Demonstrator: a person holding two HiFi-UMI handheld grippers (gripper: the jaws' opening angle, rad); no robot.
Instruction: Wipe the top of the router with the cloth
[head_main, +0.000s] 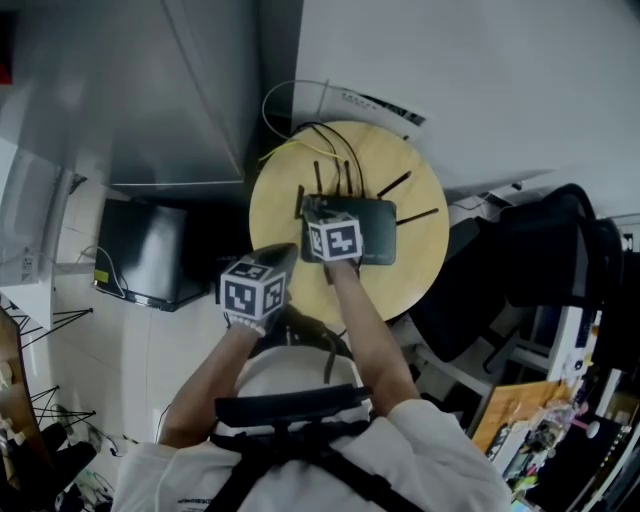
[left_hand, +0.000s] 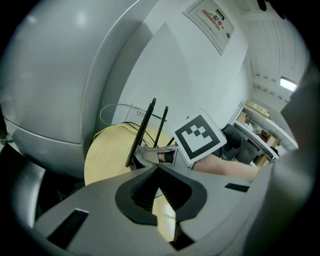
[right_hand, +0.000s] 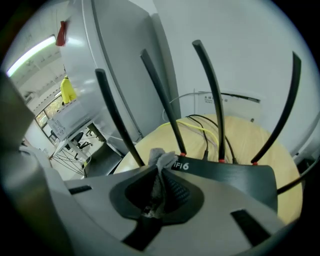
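Note:
A black router (head_main: 378, 232) with several antennas lies on a round yellow table (head_main: 280, 200). My right gripper (head_main: 316, 208) is over the router's left end, shut on a bunched grey cloth (right_hand: 161, 159). In the right gripper view the cloth pokes out past the jaw tips just above the router's top (right_hand: 225, 172). Whether the cloth touches the router I cannot tell. My left gripper (head_main: 284, 254) hovers at the table's near left edge, shut with nothing in it. In the left gripper view the router's antennas (left_hand: 142, 132) and the right gripper's marker cube (left_hand: 199, 137) are ahead of it.
Black and yellow cables (head_main: 300, 135) run off the table's far side toward a white wall fitting (head_main: 380, 105). A grey cabinet (head_main: 180, 90) and a black box (head_main: 150, 255) on the floor stand at the left. A black office chair (head_main: 540, 260) crowds the right.

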